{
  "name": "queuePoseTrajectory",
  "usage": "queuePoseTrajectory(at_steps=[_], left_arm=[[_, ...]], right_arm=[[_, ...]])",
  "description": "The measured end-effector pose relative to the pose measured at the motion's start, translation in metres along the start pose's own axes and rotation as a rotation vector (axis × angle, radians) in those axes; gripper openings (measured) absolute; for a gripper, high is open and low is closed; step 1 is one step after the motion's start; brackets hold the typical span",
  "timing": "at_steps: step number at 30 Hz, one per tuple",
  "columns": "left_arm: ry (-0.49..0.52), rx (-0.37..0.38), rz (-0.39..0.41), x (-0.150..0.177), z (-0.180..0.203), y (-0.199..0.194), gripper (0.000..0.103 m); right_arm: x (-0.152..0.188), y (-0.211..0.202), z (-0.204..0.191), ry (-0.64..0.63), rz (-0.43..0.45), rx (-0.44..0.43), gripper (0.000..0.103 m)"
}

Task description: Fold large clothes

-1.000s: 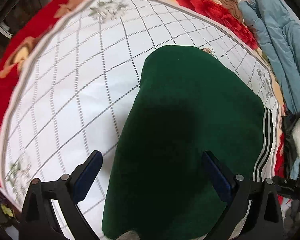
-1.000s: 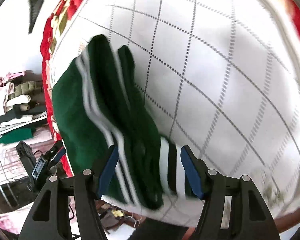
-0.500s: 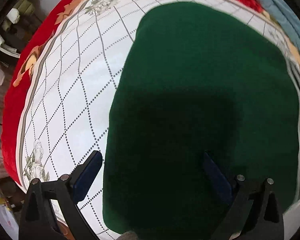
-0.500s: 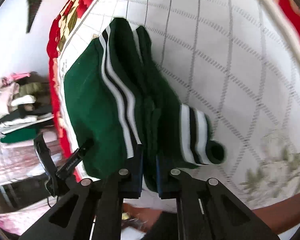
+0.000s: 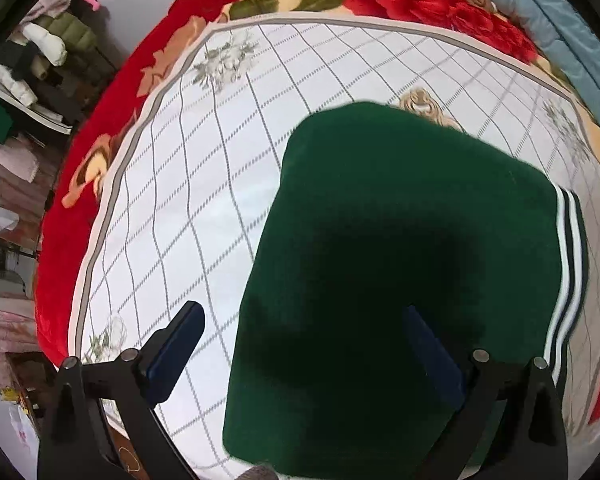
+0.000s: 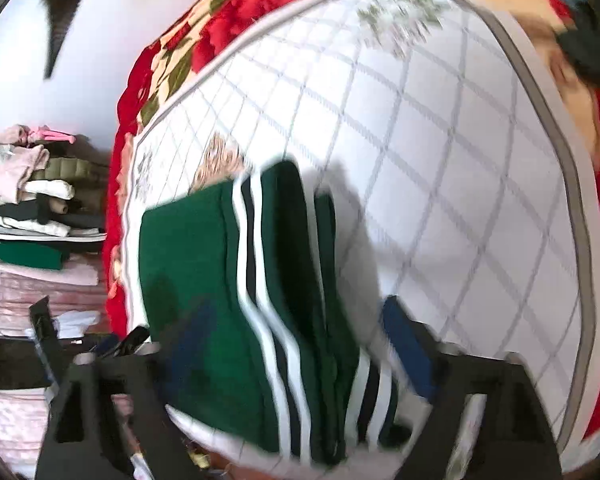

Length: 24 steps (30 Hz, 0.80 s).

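My right claw (image 6: 296, 344) has just been opening, off the folded green top (image 6: 228, 280); left claw (image 5: 300, 344) hangs apart, clearing the bed (image 5: 188, 184).

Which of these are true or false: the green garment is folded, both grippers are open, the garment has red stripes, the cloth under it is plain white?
1. The green garment lies folded on the checked cloth. True.
2. The left gripper and right gripper both stand open. True; the right jaws have just been opening, pads off the fabric.
3. The garment has red stripes. False; they are white and dark.
4. The cloth underneath is plain white. False; it carries a grey grid and flower prints.
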<state>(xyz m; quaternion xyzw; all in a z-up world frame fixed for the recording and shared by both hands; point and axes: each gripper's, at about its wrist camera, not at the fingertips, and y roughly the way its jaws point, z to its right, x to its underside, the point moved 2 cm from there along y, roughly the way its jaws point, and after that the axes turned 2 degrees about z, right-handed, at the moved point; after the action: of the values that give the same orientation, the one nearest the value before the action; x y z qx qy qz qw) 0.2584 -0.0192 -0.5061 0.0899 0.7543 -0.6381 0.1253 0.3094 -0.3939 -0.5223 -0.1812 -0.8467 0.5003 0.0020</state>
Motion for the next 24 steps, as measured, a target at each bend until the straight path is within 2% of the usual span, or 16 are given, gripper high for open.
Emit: queuePoseTrajectory(at_steps=[1, 3, 5, 6, 7, 9, 13, 15, 17, 18, 20, 23, 24], left_arm=[[-0.003, -0.009, 0.004, -0.002, -0.001, 0.001, 0.103], [-0.010, -0.022, 0.006, -0.010, -0.001, 0.008, 0.103], [-0.018, -0.033, 0.006, -0.015, 0.001, 0.011, 0.103], [-0.019, -0.038, 0.007, -0.015, 0.001, 0.009, 0.103], [-0.018, -0.047, 0.004, -0.014, 0.002, 0.008, 0.103], [-0.018, -0.057, 0.001, -0.012, 0.001, 0.007, 0.103], [-0.021, -0.094, -0.021, -0.006, -0.007, 0.012, 0.103], [-0.030, -0.098, -0.041, -0.002, -0.011, 0.015, 0.103], [-0.049, -0.091, -0.059, 0.001, -0.016, 0.016, 0.103], [-0.057, -0.088, -0.060, 0.001, -0.018, 0.014, 0.103], [-0.066, -0.086, -0.052, 0.001, -0.020, 0.010, 0.103], [-0.077, -0.076, -0.040, 0.000, -0.025, 0.005, 0.103], [-0.081, -0.074, -0.038, 0.000, -0.026, 0.005, 0.103]], right_arm=[[-0.009, 0.008, -0.002, 0.000, -0.014, -0.023, 0.056], [-0.018, 0.035, -0.002, 0.040, -0.102, -0.099, 0.056], [-0.030, 0.061, -0.003, 0.085, -0.159, -0.177, 0.047], [-0.028, 0.072, -0.009, 0.069, -0.165, -0.198, 0.011], [-0.030, 0.077, -0.013, 0.046, -0.159, -0.169, 0.003], [-0.031, 0.074, -0.019, 0.035, -0.126, -0.161, 0.003], [-0.024, 0.035, -0.014, 0.082, 0.000, -0.123, 0.002], [-0.022, 0.048, -0.009, 0.106, -0.018, -0.032, 0.002], [-0.018, 0.071, 0.009, 0.138, -0.100, 0.038, 0.002], [-0.018, 0.081, 0.018, 0.160, -0.133, 0.049, 0.003], [-0.024, 0.078, 0.025, 0.203, -0.150, 0.007, 0.003], [-0.033, 0.053, 0.028, 0.220, -0.110, -0.056, 0.017], [-0.037, 0.045, 0.028, 0.215, -0.084, -0.070, 0.030]])
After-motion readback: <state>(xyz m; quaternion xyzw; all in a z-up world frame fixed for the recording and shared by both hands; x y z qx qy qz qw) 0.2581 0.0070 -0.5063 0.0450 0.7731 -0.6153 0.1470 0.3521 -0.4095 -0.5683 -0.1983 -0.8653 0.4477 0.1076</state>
